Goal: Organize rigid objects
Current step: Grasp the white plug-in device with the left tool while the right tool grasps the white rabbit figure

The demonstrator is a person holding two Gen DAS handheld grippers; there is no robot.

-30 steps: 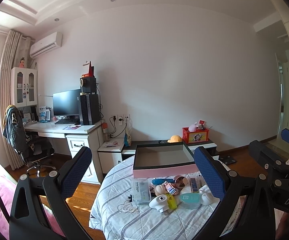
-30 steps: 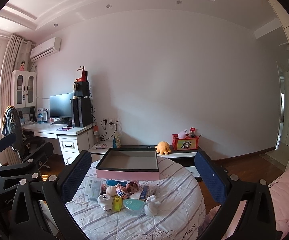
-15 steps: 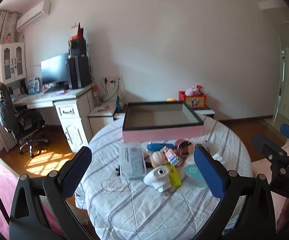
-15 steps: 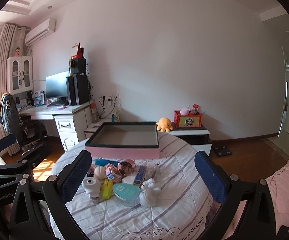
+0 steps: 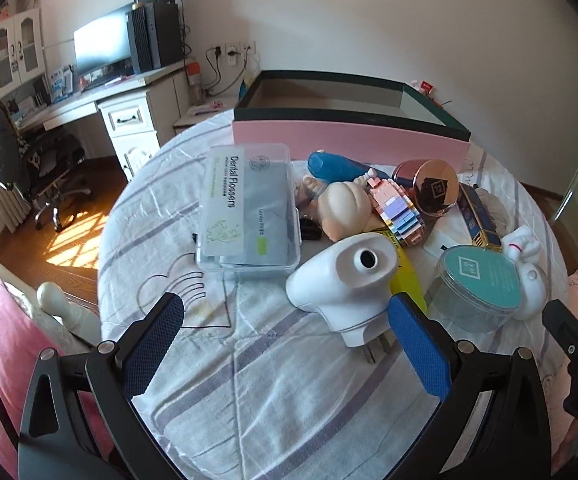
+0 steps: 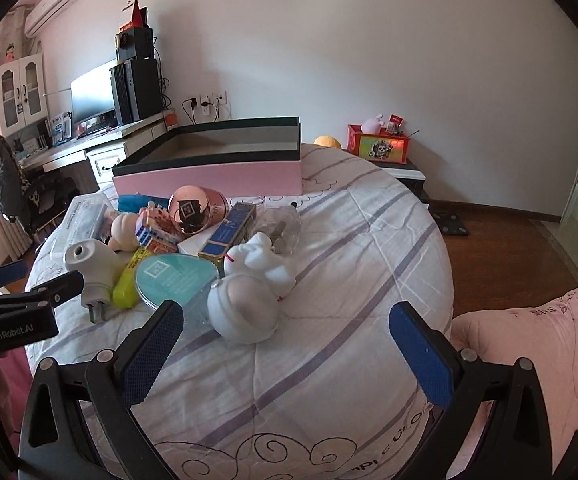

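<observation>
The yellow item is mostly hidden under the white plug device. The left gripper has fingers spread wide and holds nothing; the plug lies at 1 o'clock from it. The right gripper is also spread wide and empty, with the white round toy at 11 o'clock. The pink box stands at 12 o'clock.
</observation>
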